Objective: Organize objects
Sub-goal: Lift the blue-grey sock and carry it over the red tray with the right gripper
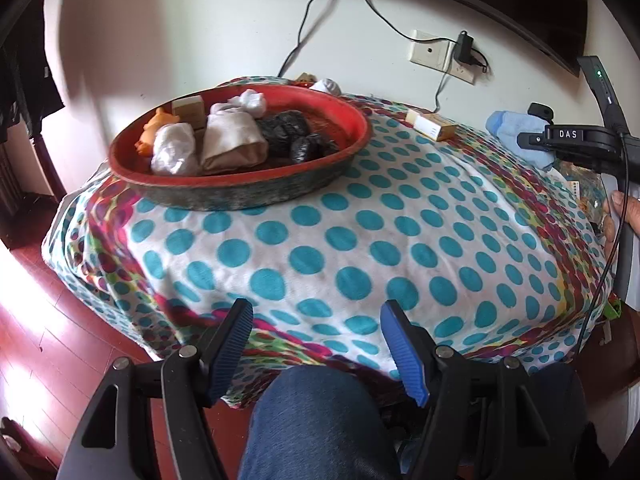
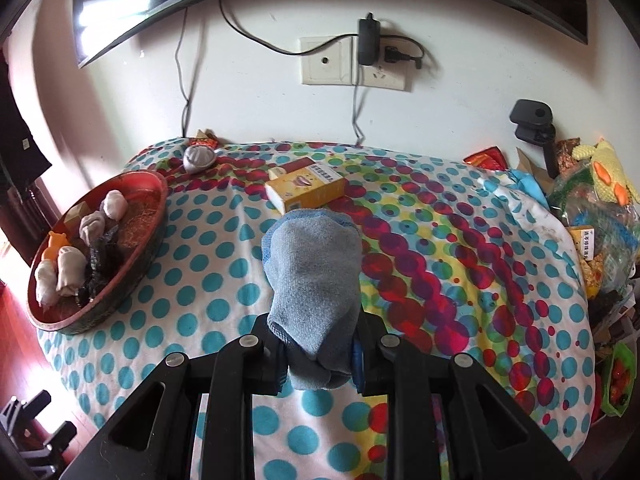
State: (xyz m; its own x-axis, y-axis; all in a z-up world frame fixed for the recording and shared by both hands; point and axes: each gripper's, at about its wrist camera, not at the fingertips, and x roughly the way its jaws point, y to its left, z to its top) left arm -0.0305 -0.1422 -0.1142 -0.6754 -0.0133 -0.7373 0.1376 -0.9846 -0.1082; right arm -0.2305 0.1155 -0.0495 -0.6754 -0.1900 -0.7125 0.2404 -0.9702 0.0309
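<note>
**A:** Where is the sock (image 2: 314, 276)?

**B:** Pinched in the right gripper (image 2: 320, 354), jaws nearly together on its lower end. It is a blue-grey rolled bundle standing up and away from the jaws, long axis running along the fingers, clear of the dotted cloth (image 2: 224, 264) beneath.

**A:** And the goal?

**B:** Most likely the red tray (image 2: 156, 216), going by the rolled bundles already in it. In the right wrist view it lies well to the left of the sock, near the cloth's left edge. So the move, as I judge it, is a sideways carry leftward over the cloth.

**A:** Anything in the way?

**B:** The stretch of cloth between sock and tray is bare. A yellow box (image 2: 308, 192) sits just beyond the sock toward the wall, and a grey ball (image 2: 199, 159) lies farther back; both are off that line. Clutter is piled along the right edge, away from the route.

**A:** The other hand?

**B:** The left gripper (image 1: 316, 350) is spread wide and holds nothing, hovering over the near edge of the cloth above a knee (image 1: 316, 412). It is nearer the tray (image 1: 240, 196) than the right, but the right has the sock.

**A:** Room in the tray?

**B:** Its right half looks open; the tray's rim is what the sock must clear.
</note>
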